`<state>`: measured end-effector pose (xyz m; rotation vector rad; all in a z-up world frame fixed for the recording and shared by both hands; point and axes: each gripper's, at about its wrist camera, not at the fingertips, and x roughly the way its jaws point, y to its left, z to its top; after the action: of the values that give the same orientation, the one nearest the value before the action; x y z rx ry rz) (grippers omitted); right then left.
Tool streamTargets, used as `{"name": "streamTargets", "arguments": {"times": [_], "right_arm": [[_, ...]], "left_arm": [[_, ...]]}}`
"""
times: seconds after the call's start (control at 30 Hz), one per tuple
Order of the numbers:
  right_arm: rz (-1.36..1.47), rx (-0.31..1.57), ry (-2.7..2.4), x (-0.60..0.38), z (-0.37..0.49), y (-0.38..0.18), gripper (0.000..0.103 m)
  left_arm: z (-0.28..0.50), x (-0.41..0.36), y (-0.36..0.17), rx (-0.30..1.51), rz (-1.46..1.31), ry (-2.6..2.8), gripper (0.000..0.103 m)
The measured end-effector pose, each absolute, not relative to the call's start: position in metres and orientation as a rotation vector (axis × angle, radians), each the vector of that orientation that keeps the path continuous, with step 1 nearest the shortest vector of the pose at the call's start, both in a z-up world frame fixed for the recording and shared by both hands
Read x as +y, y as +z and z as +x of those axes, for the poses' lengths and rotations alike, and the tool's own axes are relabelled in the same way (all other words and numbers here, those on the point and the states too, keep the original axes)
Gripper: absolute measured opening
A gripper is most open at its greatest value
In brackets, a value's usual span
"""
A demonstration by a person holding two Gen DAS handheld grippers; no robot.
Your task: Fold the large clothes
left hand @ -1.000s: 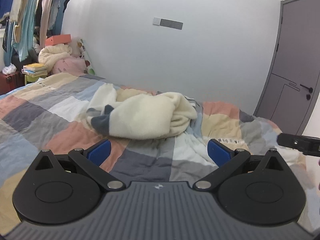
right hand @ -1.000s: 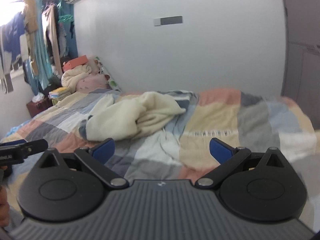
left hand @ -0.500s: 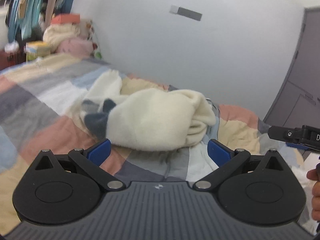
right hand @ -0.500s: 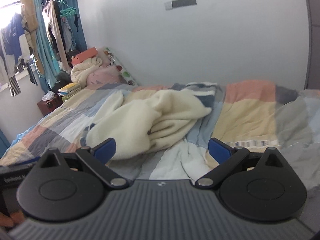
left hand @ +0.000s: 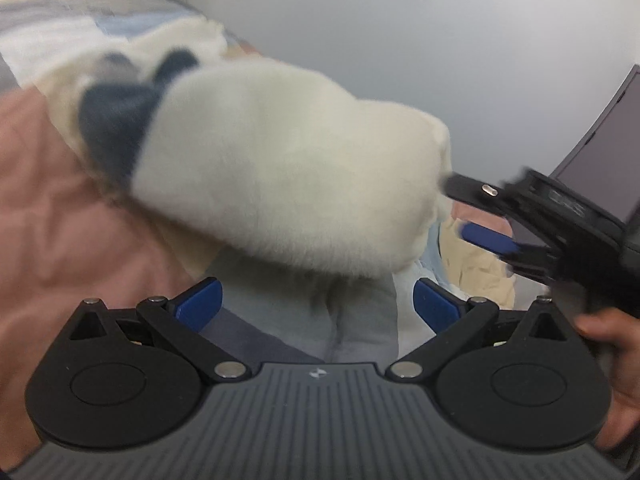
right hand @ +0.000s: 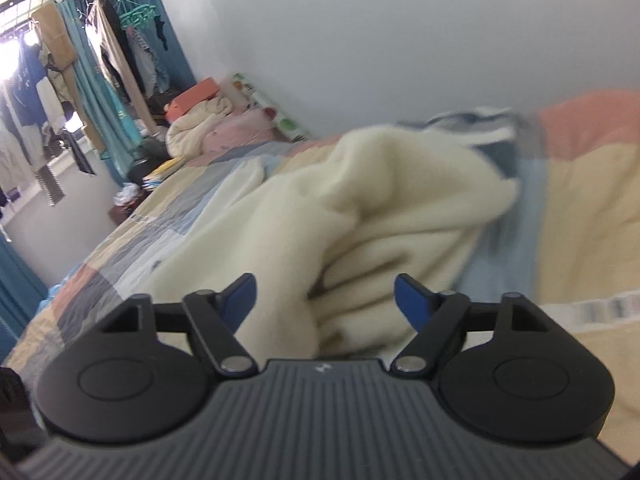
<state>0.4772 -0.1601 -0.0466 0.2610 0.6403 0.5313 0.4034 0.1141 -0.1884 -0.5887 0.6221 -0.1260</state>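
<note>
On the patchwork bedspread (right hand: 580, 184), a crumpled, seemingly fleecy cream garment (right hand: 360, 200)

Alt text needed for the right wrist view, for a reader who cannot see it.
A crumpled cream fleece garment lies on a patchwork bedspread, seen close up past the right claw, whose blue pads sit open around its near folds. Hanging clothes and teal curtains fill the far left.
</note>
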Motion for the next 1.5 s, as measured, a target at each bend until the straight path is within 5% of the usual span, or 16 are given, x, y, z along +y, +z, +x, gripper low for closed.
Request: {"name": "streamTargets", "arguments": {"times": [0.07,0.23,0.4,0.5,1.27,1.5], "right_arm": [[0.282,0.648,0.575,-0.152,0.489,-0.054,0.067],[0.306,0.629,0.680,-0.143,0.504,-0.060,0.027],[0.213,0.603,0.719,-0.139,0.496,-0.046,0.012],[0.168,0.588,0.709,-0.143,0.492,-0.036,0.009],[0.075,0.434,0.585,-0.217,0.261,0.053,0.007],[0.192,0.464,0.595,-0.240,0.217,0.040,0.008]], "left_arm": [[0.414,0.112,-0.195,0.618,-0.599,-0.138,0.095],[0.430,0.110,-0.199,0.546,-0.577,-0.156,0.068],[0.442,0.113,-0.194,0.543,-0.559,-0.177,0.028],[0.428,0.114,-0.169,0.458,-0.514,-0.181,0.019],[0.168,0.075,-0.036,0.233,-0.391,-0.375,0.012],[0.102,0.066,-0.045,0.264,-0.408,-0.440,0.013]]}}
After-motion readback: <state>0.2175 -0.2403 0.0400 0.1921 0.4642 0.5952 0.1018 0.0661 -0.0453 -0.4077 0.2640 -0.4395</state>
